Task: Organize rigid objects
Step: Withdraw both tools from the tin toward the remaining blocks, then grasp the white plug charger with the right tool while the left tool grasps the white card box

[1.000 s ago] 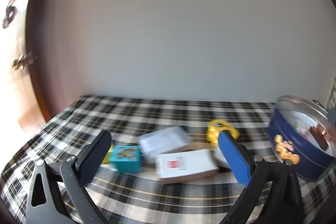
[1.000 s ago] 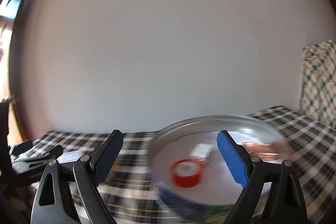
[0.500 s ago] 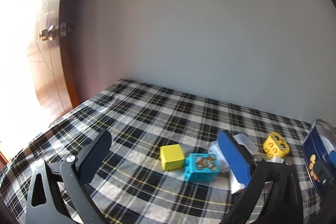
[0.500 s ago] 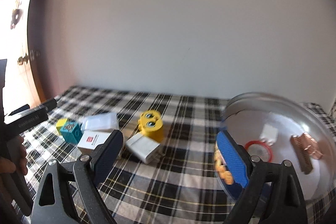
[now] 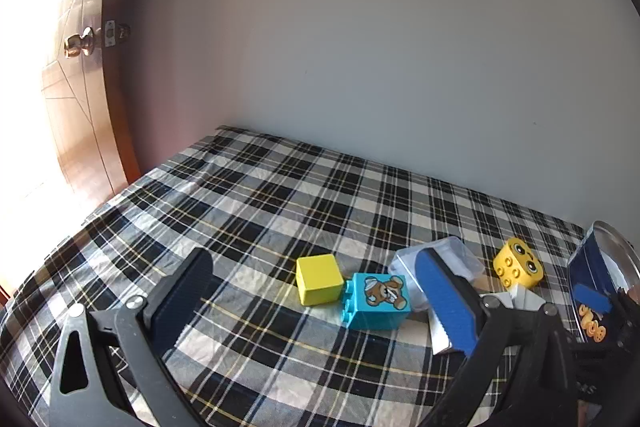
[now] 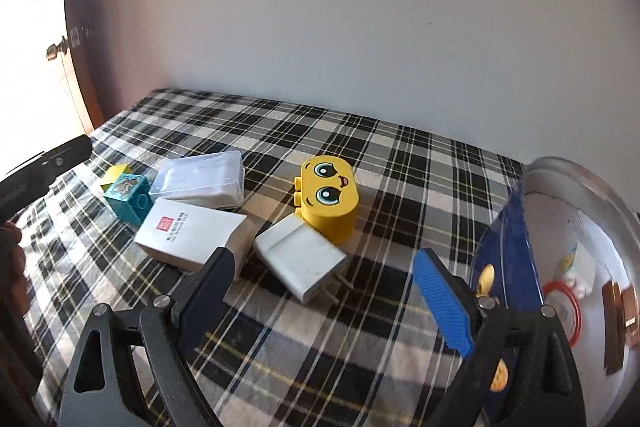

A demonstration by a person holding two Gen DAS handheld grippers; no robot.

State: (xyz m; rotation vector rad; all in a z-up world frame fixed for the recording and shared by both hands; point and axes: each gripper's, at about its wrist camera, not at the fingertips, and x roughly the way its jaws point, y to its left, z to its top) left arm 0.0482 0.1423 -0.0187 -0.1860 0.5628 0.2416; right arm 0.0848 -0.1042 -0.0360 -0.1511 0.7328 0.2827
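Three toy blocks: yellow cube [image 5: 319, 279], teal bear block [image 5: 378, 301], yellow face block [image 6: 329, 197]. Right view alone shows white box [image 6: 191, 241] and charger [image 6: 300, 263]. Both grippers [image 5: 316, 311] [image 6: 320, 301] empty, jaws wide.

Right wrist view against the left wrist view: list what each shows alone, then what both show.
Only the right wrist view: the white box with a red logo, the red ring in the tin, the face of the yellow block.
Only the left wrist view: a full face of the plain yellow cube.
Both: teal bear block, clear case, blue tin, white charger, plaid cloth.
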